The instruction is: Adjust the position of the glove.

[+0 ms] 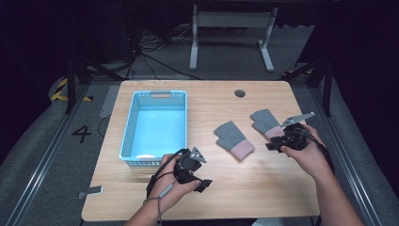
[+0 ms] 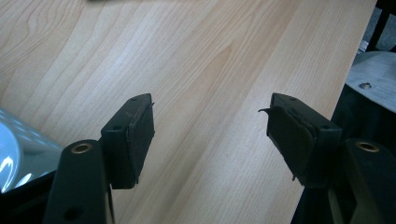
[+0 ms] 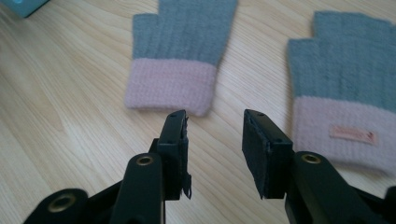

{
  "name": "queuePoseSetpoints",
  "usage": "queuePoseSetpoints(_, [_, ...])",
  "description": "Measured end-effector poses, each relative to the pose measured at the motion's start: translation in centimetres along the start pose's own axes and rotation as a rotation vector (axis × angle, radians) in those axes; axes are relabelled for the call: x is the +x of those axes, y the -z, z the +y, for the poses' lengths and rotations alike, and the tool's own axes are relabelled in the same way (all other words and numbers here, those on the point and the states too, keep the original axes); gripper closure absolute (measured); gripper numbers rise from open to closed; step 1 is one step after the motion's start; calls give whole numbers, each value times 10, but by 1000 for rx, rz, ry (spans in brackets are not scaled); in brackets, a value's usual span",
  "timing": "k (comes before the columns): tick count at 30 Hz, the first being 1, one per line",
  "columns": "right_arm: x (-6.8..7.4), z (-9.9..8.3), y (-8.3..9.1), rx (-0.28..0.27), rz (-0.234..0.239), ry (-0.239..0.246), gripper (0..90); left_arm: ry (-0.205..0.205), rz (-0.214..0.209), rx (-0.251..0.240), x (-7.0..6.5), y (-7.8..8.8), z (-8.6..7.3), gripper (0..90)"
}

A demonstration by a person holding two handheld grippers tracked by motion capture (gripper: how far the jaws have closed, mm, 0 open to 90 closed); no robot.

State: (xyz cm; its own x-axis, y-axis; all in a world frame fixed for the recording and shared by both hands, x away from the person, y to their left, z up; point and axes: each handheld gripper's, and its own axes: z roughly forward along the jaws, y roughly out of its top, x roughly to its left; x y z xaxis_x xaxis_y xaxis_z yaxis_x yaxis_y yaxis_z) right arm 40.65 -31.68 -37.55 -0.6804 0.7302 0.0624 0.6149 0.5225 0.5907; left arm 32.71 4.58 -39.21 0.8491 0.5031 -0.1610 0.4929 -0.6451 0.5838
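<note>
Two grey fingerless gloves with pink cuffs lie flat on the wooden table. One glove (image 1: 233, 140) (image 3: 180, 51) is near the middle, the other glove (image 1: 266, 123) (image 3: 345, 93), with a small label on its cuff, lies to its right. My right gripper (image 1: 272, 145) (image 3: 215, 135) is open, low over the table, its jaws just short of the two pink cuffs with nothing between them. My left gripper (image 1: 203, 183) (image 2: 210, 135) is open over bare wood near the front edge, by the basket's near corner.
A light blue plastic basket (image 1: 126, 136) (image 2: 18, 158) (image 3: 23, 5) stands on the left half of the table with nothing in it. A round cable hole (image 1: 240, 93) sits near the far edge. The table's right edge (image 2: 355, 60) drops off close to the left gripper's jaws.
</note>
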Motion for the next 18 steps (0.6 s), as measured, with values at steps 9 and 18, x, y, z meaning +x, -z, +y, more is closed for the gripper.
queuePoseSetpoints(9, [14,19,-13,10,22,43,575,-4,-3,9,1,0,0,317])
queuePoseSetpoints(18, [21,37,-34,25,42,32,547,-9,-8,18,1,-1,0,310])
